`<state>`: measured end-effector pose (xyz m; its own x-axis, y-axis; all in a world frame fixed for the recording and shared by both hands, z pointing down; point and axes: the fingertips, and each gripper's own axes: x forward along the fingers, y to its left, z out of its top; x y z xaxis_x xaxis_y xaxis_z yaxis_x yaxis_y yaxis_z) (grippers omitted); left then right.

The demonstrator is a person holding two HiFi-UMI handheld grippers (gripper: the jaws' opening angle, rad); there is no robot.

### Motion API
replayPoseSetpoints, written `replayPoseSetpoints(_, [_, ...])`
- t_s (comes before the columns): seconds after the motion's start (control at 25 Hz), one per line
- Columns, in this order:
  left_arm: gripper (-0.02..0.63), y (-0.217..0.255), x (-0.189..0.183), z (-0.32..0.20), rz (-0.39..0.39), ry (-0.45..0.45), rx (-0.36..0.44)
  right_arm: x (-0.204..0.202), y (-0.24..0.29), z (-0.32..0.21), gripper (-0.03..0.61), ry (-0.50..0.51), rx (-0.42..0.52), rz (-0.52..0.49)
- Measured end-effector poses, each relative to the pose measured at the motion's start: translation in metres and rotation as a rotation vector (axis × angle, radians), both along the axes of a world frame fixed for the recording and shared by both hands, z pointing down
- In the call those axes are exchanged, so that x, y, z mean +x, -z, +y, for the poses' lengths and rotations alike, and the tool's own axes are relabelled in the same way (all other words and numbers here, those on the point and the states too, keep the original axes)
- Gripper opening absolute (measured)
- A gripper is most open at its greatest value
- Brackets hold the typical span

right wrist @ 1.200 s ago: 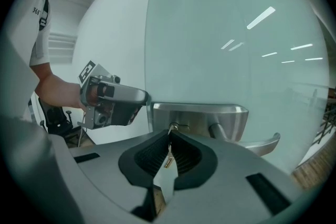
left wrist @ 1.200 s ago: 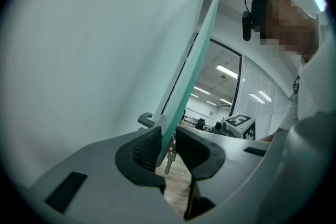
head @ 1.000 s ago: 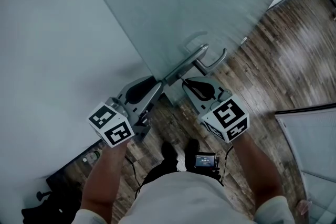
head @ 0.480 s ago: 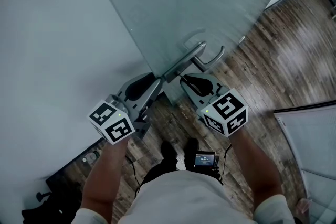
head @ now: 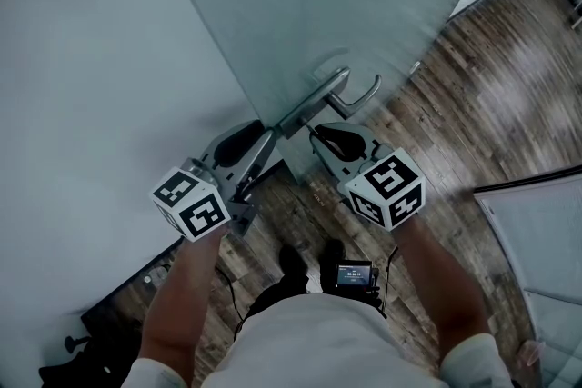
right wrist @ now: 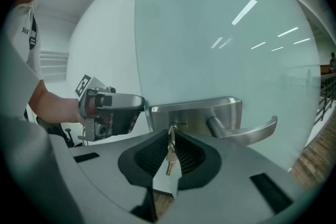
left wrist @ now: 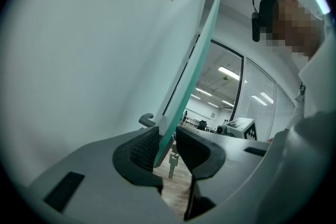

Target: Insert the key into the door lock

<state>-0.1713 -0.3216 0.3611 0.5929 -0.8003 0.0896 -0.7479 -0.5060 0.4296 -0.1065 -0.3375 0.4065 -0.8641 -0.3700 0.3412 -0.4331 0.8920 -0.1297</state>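
Change: against the earlier head view, the left gripper (head: 271,139) and right gripper (head: 320,135) sit at the door (head: 364,4) much as they did. Only the right one's marker cube (head: 386,188) looks slightly rolled.
Edges: the door stands ajar and its thin greenish edge runs up between the two grippers. A pale wall (head: 82,59) lies close on the left.
Open room: the floor (head: 491,95) spreads wide to the right of the door, beyond the lever handle (head: 364,95).
Materials: the door is frosted glass. The lock plate (right wrist: 194,115) and the curved lever are brushed metal, and the floor is dark wood plank. The gripper pads are ribbed black rubber in grey shells.
Left jaws: clamped across the door's edge, one pad on each face.
Right jaws: drawn close on the key (right wrist: 169,157), which stands between the pads.
Key position: just in front of the lock plate, with its upper end at the keyhole (right wrist: 172,125). Whether it has entered cannot be told.
Key axis: it reads as upright in both gripper views, a thin strip seen edge-on. Its brassy lower end points down, and it sits just beside the door's face.
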Motion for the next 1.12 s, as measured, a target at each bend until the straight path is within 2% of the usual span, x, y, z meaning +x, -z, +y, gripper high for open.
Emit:
replayPoseSetpoints(0.44, [0.1, 0.004, -0.001, 0.008, 0.001, 0.018, 0.012, 0.012, 0.013, 0.002, 0.025, -0.039, 0.016, -0.026])
replayPoseSetpoints(1.12, [0.098, 0.008, 0.005, 0.022, 0.01, 0.009, 0.03, 0.042, 0.025, -0.005, 0.025, -0.184, -0.015, -0.057])
